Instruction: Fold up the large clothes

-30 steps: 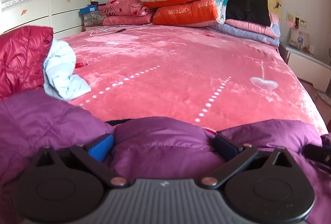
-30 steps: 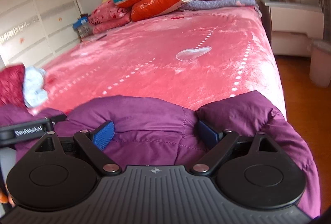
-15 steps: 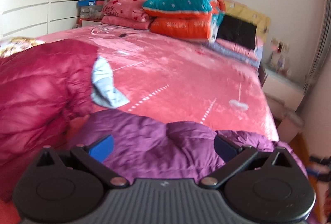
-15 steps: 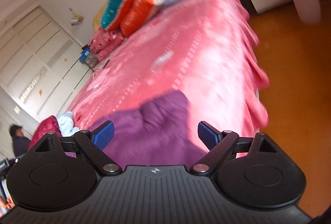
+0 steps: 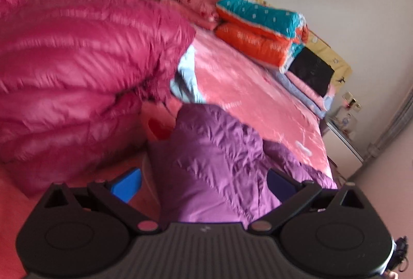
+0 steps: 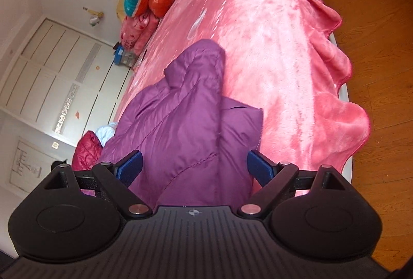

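A purple puffer jacket [image 5: 214, 163] lies bunched near the foot of the pink bed. In the left wrist view it sits just beyond my left gripper [image 5: 204, 183], which is open with its blue pads [image 5: 126, 185] wide apart and nothing pinched. The right wrist view is rolled sideways. There the purple jacket [image 6: 180, 124] stretches away from my right gripper [image 6: 195, 169], also open, and the fabric shows between its fingers without being clamped. The near edge of the jacket is hidden behind both gripper bodies.
A crimson puffer jacket [image 5: 77, 59] is heaped at the left with a pale blue garment [image 5: 185, 80] beside it. Folded quilts [image 5: 260, 29] are stacked at the headboard. The pink blanket [image 6: 271, 34] hangs over the bed edge above a wooden floor [image 6: 374, 21]. A white wardrobe [image 6: 51, 72] stands beyond.
Both grippers have pulled back and up from the purple jacket, which earlier bulged between their pads. Both views have rolled, and the left one has swung towards the crimson jacket. Jaws stayed open.
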{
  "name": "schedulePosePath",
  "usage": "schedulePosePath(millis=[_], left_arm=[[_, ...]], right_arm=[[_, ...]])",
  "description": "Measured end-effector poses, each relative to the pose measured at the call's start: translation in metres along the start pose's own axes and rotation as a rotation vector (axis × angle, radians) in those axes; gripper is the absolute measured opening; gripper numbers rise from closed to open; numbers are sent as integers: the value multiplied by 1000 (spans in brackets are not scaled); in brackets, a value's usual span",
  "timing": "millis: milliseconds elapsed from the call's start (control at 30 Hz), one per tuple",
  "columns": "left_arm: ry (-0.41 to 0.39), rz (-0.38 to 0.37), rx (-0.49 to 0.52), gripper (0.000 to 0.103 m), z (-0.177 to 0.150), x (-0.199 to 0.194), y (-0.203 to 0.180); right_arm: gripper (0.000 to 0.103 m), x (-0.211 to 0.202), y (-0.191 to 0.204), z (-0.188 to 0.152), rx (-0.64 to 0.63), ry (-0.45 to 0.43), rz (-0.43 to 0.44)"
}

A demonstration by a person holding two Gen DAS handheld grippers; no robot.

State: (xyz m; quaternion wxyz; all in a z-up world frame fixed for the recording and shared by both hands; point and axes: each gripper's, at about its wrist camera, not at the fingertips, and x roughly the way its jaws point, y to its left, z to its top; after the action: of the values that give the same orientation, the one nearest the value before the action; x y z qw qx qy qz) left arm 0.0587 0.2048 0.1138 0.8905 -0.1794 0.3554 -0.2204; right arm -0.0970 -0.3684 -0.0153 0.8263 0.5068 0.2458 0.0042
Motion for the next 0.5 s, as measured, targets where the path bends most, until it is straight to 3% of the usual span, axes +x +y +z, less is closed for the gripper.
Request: schedulePosePath(millis=[233, 367, 500], left_arm=[[88, -57, -49, 102, -4, 19, 19], [165, -21, -35, 102, -11, 38, 22], [200, -11, -48, 103, -13, 50, 26]], right_arm=[[103, 9, 7, -4, -17, -5, -8], [103, 9, 13, -6, -7, -22, 32], [103, 16, 15, -8, -38, -24, -30]])
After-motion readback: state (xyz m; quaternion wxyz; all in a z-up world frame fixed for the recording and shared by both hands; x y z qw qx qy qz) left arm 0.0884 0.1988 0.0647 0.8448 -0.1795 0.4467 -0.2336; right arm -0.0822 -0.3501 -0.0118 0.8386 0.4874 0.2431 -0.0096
